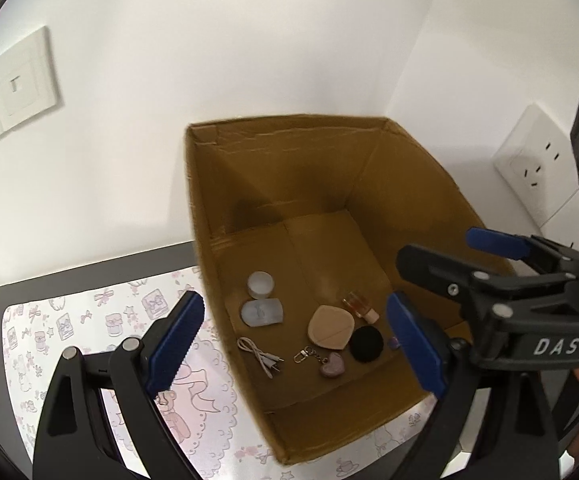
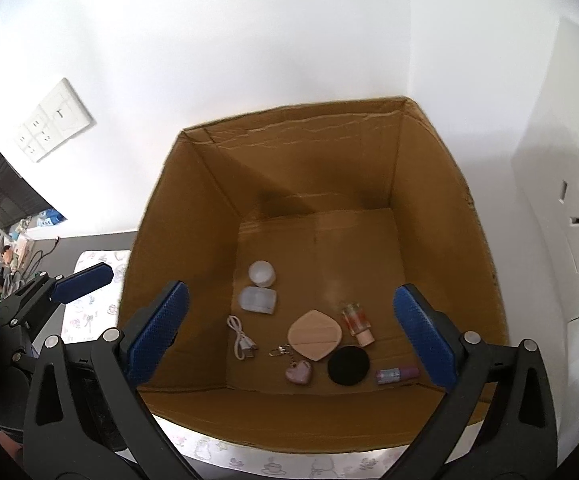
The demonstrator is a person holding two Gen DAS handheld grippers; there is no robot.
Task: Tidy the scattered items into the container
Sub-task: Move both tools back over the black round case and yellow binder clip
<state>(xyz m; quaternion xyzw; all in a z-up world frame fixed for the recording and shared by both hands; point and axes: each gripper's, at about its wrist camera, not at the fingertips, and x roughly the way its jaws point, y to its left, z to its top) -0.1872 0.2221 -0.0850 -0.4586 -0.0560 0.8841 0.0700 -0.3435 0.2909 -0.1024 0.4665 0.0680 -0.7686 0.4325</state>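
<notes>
An open cardboard box (image 1: 289,168) (image 2: 309,160) stands in the wall corner. On its floor lie a white jar (image 2: 262,273), a translucent case (image 2: 258,300), a white cable (image 2: 241,338), a beige puff (image 2: 314,334), a black round pad (image 2: 348,365), a heart keychain (image 2: 298,372), a small glass bottle (image 2: 355,322) and a purple tube (image 2: 396,374). My right gripper (image 2: 291,336) hangs open and empty over the box. Open and empty too, my left gripper (image 1: 295,344) straddles the box's left wall. In the left wrist view the right gripper (image 1: 449,252) reaches in from the right.
The box sits on a patterned pink-and-white mat (image 1: 89,320) over a dark tabletop (image 1: 69,276). Wall sockets (image 1: 529,160) are close on the right, a switch plate (image 1: 13,88) on the left wall. Cluttered shelves (image 2: 13,236) lie far left.
</notes>
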